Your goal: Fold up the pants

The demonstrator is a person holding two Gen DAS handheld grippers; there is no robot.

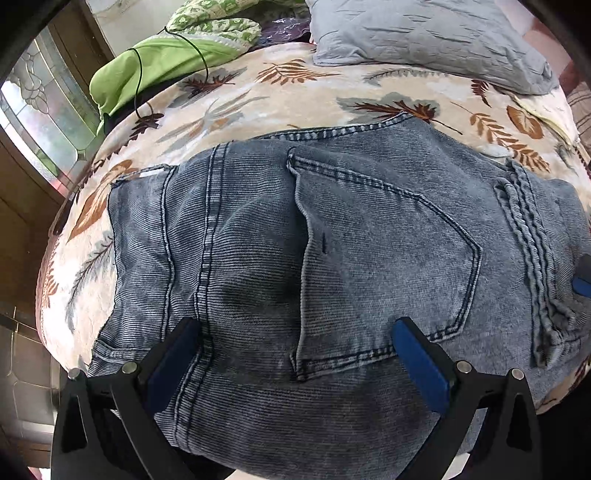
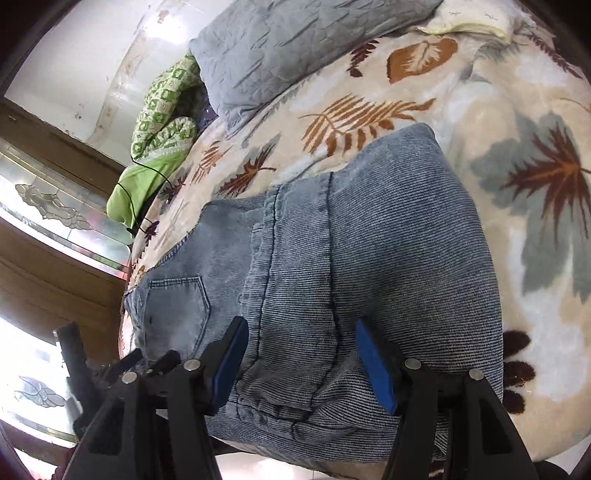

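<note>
Faded blue pants point(image 1: 332, 240); leaf-print beige blanket point(image 1: 258, 92); grey pillow point(image 1: 424, 33).

Light: daylight admitted through window point(image 2: 55, 218), glare bottom-left | Shadows: soft | Focus: sharp | Edges: strongly bowed, vignetted

Left tongs point(image 1: 297, 354) stand with jaws spread wide above the jeans point(image 1: 332, 258), nothing between the pads. Jeans lie folded on the leaf-patterned bedspread point(image 1: 258, 88), back pocket point(image 1: 388, 266) uppermost. Grey pillow point(image 1: 424, 40) and green cloth point(image 1: 155, 62) lie at the bed's far side.
</note>
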